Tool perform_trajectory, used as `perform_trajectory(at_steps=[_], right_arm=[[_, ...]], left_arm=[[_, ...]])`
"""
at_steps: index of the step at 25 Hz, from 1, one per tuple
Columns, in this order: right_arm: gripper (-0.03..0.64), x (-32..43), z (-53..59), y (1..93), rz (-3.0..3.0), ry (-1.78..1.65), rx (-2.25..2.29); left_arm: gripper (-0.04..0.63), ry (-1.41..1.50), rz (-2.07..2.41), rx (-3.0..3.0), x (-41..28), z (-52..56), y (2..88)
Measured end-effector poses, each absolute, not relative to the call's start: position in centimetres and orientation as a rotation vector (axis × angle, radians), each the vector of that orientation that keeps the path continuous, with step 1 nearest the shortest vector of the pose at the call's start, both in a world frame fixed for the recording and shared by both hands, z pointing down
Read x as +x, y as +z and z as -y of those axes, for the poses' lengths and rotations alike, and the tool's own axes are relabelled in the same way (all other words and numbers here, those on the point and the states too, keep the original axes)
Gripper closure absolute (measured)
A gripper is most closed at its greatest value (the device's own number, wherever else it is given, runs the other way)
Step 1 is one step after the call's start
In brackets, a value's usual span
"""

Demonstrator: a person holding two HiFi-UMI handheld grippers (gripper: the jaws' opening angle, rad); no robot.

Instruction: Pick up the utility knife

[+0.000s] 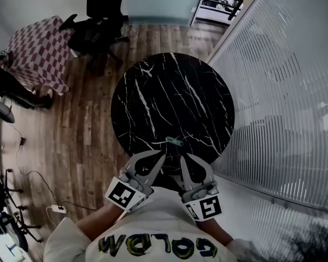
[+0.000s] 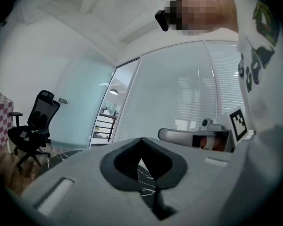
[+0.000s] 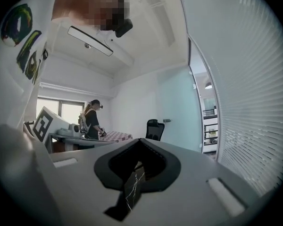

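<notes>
The utility knife (image 1: 174, 141), small and pale teal-grey, lies on the round black marble table (image 1: 169, 97) close to its near edge. My left gripper (image 1: 162, 154) and right gripper (image 1: 182, 158) are side by side just short of that edge, tips pointing toward the knife and a little apart from it. Both sets of jaws meet at the tips with nothing between them. In the left gripper view the left gripper (image 2: 141, 141) is closed over a slice of marble; the right gripper (image 3: 140, 141) looks the same in its own view. The knife shows in neither gripper view.
A black office chair (image 1: 95, 34) and a checkered-cloth table (image 1: 38, 51) stand on the wooden floor beyond the round table. A wall of blinds (image 1: 284, 102) runs along the right. A person (image 3: 92, 125) stands at the checkered table.
</notes>
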State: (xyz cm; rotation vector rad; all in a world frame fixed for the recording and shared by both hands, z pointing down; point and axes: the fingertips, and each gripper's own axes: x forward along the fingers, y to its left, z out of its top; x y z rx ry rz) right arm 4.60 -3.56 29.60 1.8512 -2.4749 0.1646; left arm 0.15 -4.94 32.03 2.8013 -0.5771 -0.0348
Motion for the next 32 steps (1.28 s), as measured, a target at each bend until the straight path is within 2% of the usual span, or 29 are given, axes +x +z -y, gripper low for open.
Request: perform_trajectory(at_steps=[15,32], right_arm=[[0.612,7.3,6.9,40.2,2.359,0.252,1.570],[0.549,9.6,7.5,54.1,2.147,0.272,1.204]], left_arm=[[0.592,0.136,0.636,2.788,2.3,8.7,40.7],[0.592,0.297,0.535,2.736,5.0,9.0,53.0]])
